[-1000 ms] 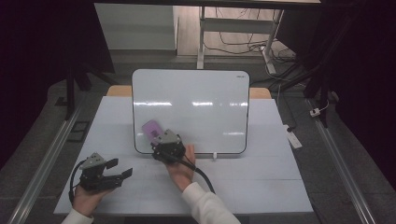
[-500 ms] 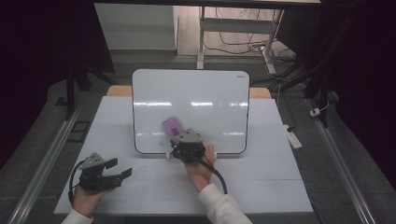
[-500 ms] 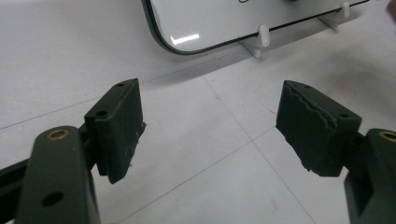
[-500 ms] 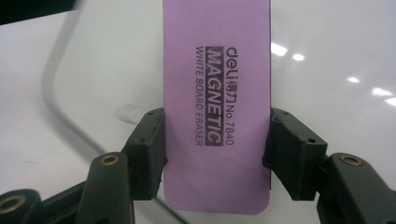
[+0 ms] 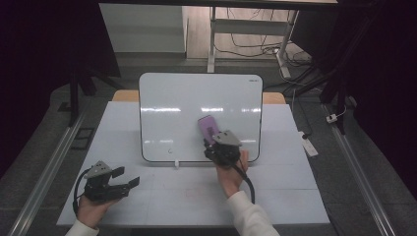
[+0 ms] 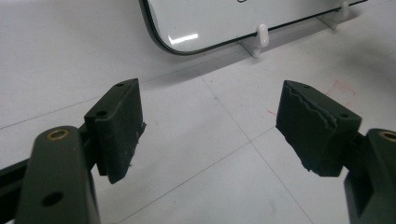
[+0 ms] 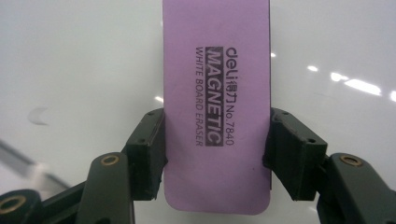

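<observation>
While the purple eraser (image 7: pixel 217 107) sits clamped by its long edges between my right gripper (image 5: pixel 222 147)'s jaws, I press its face to the lower right part of the whiteboard (image 5: pixel 167 98). Against a second back, I have swept it rightward along the bottom of the board: it was near the lower left corner, then mid-board, and now it is right of centre. I read that as one wiping pass almost run out, with the strip behind it looking clean; a small mark (image 5: pixel 170 151) low on the left may need another pass. My left gripper (image 5: pixel 110 183) rests on the white table (image 5: pixel 275 196) at the near left, as it did before, jaws wide apart and empty. No containers are on the table.
</observation>
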`<state>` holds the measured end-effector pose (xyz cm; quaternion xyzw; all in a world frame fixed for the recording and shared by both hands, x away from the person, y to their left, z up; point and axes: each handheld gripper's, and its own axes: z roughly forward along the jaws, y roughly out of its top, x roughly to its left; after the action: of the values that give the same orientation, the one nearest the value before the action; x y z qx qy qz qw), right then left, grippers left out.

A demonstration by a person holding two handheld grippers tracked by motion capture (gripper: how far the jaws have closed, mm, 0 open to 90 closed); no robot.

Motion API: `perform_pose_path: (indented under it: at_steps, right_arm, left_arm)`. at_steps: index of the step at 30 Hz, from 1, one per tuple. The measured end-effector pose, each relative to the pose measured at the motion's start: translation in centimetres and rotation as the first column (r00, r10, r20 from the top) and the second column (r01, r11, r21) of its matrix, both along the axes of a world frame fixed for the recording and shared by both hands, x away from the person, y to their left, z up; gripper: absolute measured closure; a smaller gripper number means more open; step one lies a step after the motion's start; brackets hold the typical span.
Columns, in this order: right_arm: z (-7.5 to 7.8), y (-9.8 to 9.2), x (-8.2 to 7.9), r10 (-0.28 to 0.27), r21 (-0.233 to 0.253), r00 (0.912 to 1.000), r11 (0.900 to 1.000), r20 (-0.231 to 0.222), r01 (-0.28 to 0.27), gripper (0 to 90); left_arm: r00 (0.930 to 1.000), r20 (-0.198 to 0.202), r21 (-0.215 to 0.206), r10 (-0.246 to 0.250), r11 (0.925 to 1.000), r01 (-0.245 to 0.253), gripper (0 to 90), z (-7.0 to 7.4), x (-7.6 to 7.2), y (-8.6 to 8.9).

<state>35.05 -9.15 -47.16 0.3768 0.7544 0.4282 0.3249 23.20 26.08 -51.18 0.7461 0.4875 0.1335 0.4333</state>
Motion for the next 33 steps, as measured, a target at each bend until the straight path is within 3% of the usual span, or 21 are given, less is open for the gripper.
perform_pose_path:
  at_steps: [3, 9, 14, 18, 20, 24, 26, 27, 28, 29, 30, 33]
  right_arm:
    - [-0.6, 3.2, -0.5, 0.067, -0.012, 0.9976, 0.998, -0.015, -0.067, 41.4]
    - [-2.2, 9.2, -1.7, 0.193, -0.058, 0.9804, 0.979, -0.040, -0.195, 41.4]
    - [-2.9, 12.0, -2.3, 0.253, -0.066, 0.9654, 0.964, -0.065, -0.257, 41.4]
    - [-3.6, 13.1, -2.8, 0.289, -0.084, 0.9539, 0.952, -0.080, -0.296, 41.3]
    - [-3.5, 12.8, -2.8, 0.291, -0.085, 0.9534, 0.951, -0.079, -0.298, 41.3]
    - [-3.1, 11.2, -2.5, 0.262, -0.088, 0.9626, 0.960, -0.067, -0.268, 41.3]
    - [-2.4, 8.5, -2.0, 0.211, -0.067, 0.9757, 0.974, -0.057, -0.215, 41.3]
    - [-2.4, 8.5, -2.0, 0.211, -0.067, 0.9757, 0.974, -0.057, -0.215, 41.3]
    - [-2.1, 6.5, -1.7, 0.176, -0.066, 0.9834, 0.982, -0.043, -0.179, 41.3]
    - [-2.1, 6.5, -1.7, 0.176, -0.066, 0.9834, 0.982, -0.043, -0.179, 41.3]
    - [-1.8, 4.6, -1.6, 0.139, -0.067, 0.9897, 0.988, -0.034, -0.141, 41.3]
    - [-1.7, 2.0, -1.5, 0.093, -0.065, 0.9954, 0.993, -0.025, -0.094, 41.3]
  left_arm:
    - [1.0000, -0.001, 0.000, -0.001, 1.0000, 0.001, 24.1, 0.0, 0.0, 0.0]
    - [1.0000, 0.000, 0.000, -0.002, 1.0000, 0.002, 24.1, 0.0, 0.0, 0.1]
    - [1.0000, -0.005, -0.003, 0.002, 1.0000, -0.002, 24.1, -0.1, 0.0, 0.1]
    - [1.0000, -0.003, -0.003, 0.000, 1.0000, 0.000, 24.1, -0.1, 0.0, 0.2]
    - [1.0000, -0.002, -0.003, 0.000, 1.0000, 0.000, 24.0, -0.1, 0.0, 0.3]
    - [1.0000, -0.003, -0.006, 0.004, 1.0000, -0.005, 24.1, -0.1, 0.0, 0.3]
    - [1.0000, -0.005, -0.004, 0.005, 1.0000, -0.005, 24.0, -0.1, 0.0, 0.3]
    - [1.0000, -0.005, -0.004, 0.005, 1.0000, -0.005, 24.0, -0.1, 0.0, 0.3]
    - [1.0000, -0.003, -0.004, 0.005, 1.0000, -0.005, 24.0, -0.1, 0.0, 0.3]
    - [1.0000, -0.003, -0.003, 0.005, 1.0000, -0.005, 24.0, -0.1, 0.0, 0.3]
    - [1.0000, -0.002, -0.002, 0.002, 1.0000, -0.002, 24.0, -0.1, 0.0, 0.3]
    - [1.0000, -0.003, -0.001, 0.004, 1.0000, -0.004, 24.0, -0.1, 0.0, 0.2]
